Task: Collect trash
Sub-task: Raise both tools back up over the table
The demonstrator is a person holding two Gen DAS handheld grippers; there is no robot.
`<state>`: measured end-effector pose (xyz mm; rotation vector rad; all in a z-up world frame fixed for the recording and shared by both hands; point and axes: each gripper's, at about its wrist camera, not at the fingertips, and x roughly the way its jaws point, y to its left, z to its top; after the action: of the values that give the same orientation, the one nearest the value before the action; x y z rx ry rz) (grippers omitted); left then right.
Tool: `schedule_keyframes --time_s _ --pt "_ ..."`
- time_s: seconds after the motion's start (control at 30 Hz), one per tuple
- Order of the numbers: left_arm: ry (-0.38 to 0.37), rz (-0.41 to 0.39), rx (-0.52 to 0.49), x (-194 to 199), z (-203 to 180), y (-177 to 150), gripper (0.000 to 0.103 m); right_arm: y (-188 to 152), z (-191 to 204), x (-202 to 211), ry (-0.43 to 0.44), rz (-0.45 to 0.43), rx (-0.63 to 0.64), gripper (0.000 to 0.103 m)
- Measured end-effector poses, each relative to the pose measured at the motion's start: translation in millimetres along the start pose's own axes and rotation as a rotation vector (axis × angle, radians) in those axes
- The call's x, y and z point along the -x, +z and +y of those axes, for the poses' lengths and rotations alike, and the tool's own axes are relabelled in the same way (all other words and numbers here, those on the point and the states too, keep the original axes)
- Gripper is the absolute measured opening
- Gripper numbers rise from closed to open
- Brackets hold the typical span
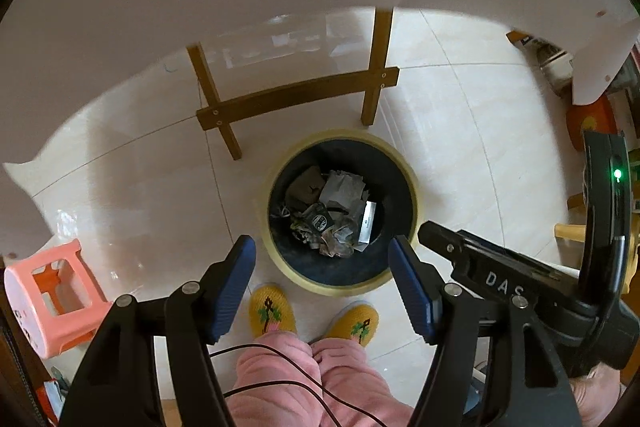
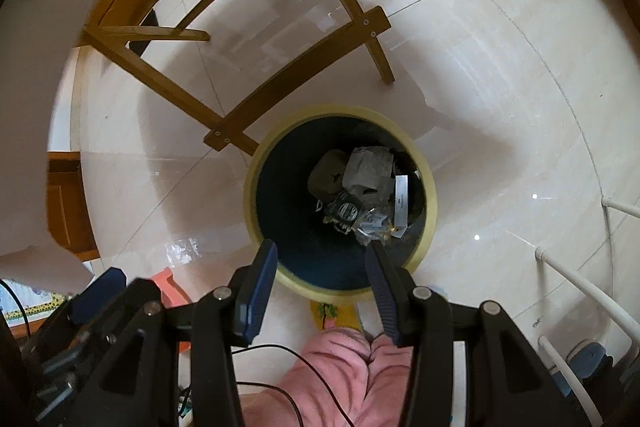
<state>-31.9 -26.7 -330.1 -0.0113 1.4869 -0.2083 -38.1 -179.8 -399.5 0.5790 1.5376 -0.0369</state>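
Observation:
A round bin with a pale yellow rim [image 1: 280, 259] and a dark liner stands on the tiled floor, seen from above. It holds crumpled paper and wrappers [image 1: 332, 211]. It also shows in the right wrist view [image 2: 430, 211], with the same trash [image 2: 364, 187] inside. My left gripper [image 1: 322, 259] is open and empty, held above the bin's near edge. My right gripper [image 2: 322, 259] is open and empty, also above the near edge. The right gripper's body [image 1: 500, 275] shows at the right of the left wrist view.
A white table with wooden legs [image 1: 296, 95] stands just behind the bin. A pink plastic stool [image 1: 48, 299] is at the left. The person's pink trousers [image 1: 304, 383] and yellow slippers [image 1: 272, 311] are below. A white rack [image 2: 580, 287] is at the right.

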Motion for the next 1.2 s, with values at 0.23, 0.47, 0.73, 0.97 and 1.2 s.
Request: schedule_keyframes --time_s 0.23,0.47,0.73,0.97,1.2 --pt "-0.003 -0.019 0.02 63 -4 -5 0.075 -15 15 60 0.013 -0.016 0.014 0.046" --pt "0.0 -0.053 0.027 140 -6 -9 0.087 -26 35 126 0.027 -0.051 0.036 0.046" --pt "0.008 -0.086 0.065 213 -2 -12 0.1 -34 70 198 -0.019 -0.089 0.145 0.051" --pt "0.034 -0.212 0.101 288 2 -6 0.102 -28 102 261 0.019 -0.177 0.234 0.052" --pt "0.063 -0.339 0.138 347 2 11 0.102 -2 136 318 0.057 -0.28 0.342 0.057"
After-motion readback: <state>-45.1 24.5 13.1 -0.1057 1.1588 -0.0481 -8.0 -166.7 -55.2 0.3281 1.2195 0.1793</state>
